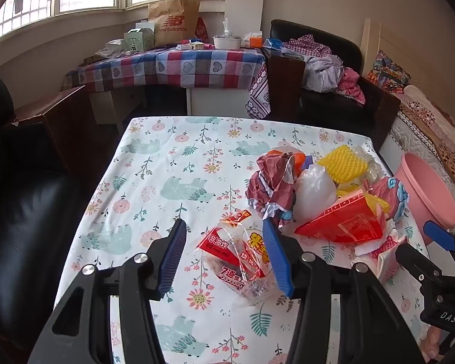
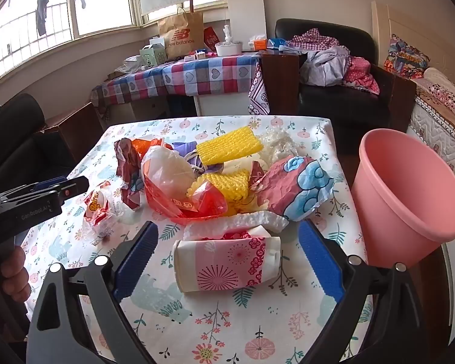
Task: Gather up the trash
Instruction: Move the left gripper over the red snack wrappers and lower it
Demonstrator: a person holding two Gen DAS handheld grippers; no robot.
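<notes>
A heap of trash (image 2: 221,176) lies on the floral tablecloth: yellow foam nets, red plastic bags, crumpled paper. My left gripper (image 1: 224,227) is open, its blue fingers either side of a clear red-printed snack wrapper (image 1: 242,257), which also shows in the right wrist view (image 2: 95,204). My right gripper (image 2: 229,233) is open wide around a squashed pink-patterned paper cup (image 2: 227,264) lying on its side. A pink bin (image 2: 406,194) stands tilted at the table's right edge; it also shows in the left wrist view (image 1: 424,191).
A black chair (image 1: 24,212) stands left of the table. Behind are a checked-cloth table (image 1: 173,66) with a paper bag, a black armchair (image 1: 333,69) with clothes, and a bed (image 2: 439,115) at right.
</notes>
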